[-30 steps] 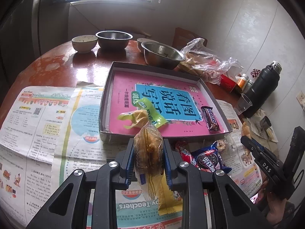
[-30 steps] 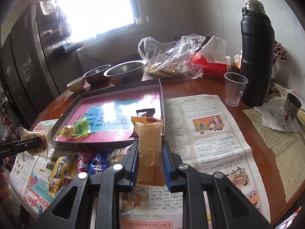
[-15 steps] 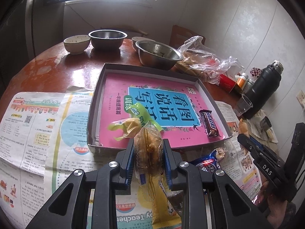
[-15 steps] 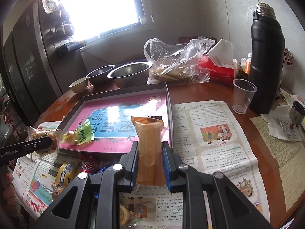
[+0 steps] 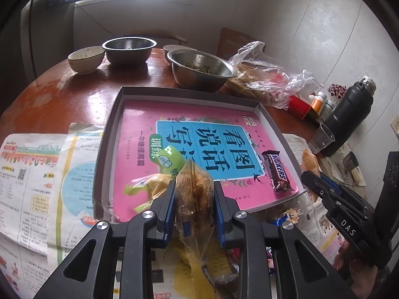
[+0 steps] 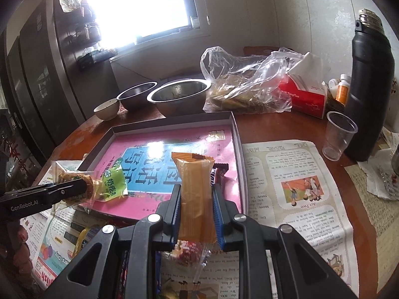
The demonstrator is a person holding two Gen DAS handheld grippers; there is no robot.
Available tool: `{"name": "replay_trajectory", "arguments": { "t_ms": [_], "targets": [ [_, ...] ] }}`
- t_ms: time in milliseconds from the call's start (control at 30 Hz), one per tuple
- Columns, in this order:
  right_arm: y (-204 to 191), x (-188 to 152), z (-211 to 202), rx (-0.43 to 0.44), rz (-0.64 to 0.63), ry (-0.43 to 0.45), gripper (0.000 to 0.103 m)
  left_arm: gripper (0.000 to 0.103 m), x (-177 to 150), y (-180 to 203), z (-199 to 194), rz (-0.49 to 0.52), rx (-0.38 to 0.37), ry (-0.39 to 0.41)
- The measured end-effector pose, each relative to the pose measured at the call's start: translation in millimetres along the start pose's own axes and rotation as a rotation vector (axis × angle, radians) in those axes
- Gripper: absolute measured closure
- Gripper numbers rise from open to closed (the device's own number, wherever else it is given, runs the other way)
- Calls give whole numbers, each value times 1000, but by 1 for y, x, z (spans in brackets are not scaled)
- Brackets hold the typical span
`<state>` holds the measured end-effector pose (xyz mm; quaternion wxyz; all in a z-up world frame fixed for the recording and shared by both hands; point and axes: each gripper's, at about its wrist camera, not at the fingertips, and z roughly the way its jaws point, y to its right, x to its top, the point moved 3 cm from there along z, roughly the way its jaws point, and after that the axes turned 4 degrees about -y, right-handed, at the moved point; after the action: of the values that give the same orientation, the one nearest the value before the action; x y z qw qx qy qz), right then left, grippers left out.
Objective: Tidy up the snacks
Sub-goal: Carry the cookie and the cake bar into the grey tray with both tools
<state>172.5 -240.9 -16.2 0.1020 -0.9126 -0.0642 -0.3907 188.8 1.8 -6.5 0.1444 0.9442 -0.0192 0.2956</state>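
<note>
Both wrist views look closely over their tools, sharing the tray (image 5: 113,114)

Chocolate bar (image 5: 275,173) in tray (image 5: 109,134) — bowls (image 5: 200,71) behind it.

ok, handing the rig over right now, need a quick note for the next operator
Left hand-held gripper: shut on a clear-wrapped pastry, at the tray's near edge.
Right hand-held gripper: shut on an orange-wrapped bar, also at the near edge.
In the tray: green packet, Snickers bar.
Left: release both into the tray, then move the loose snacks lying on the newspaper.
</note>
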Motion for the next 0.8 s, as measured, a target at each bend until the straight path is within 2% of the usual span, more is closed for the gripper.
{"name": "replay_trajectory", "arguments": {
  "t_ms": [400,800],
  "targets": [
    [-17,17,22,32,-31,-14,80,76,18,11,33,24,-21,-38],
    [-15,20,48,44,-20,-61,80,76,25,15,59,35,-35,-72]
  ]
}}
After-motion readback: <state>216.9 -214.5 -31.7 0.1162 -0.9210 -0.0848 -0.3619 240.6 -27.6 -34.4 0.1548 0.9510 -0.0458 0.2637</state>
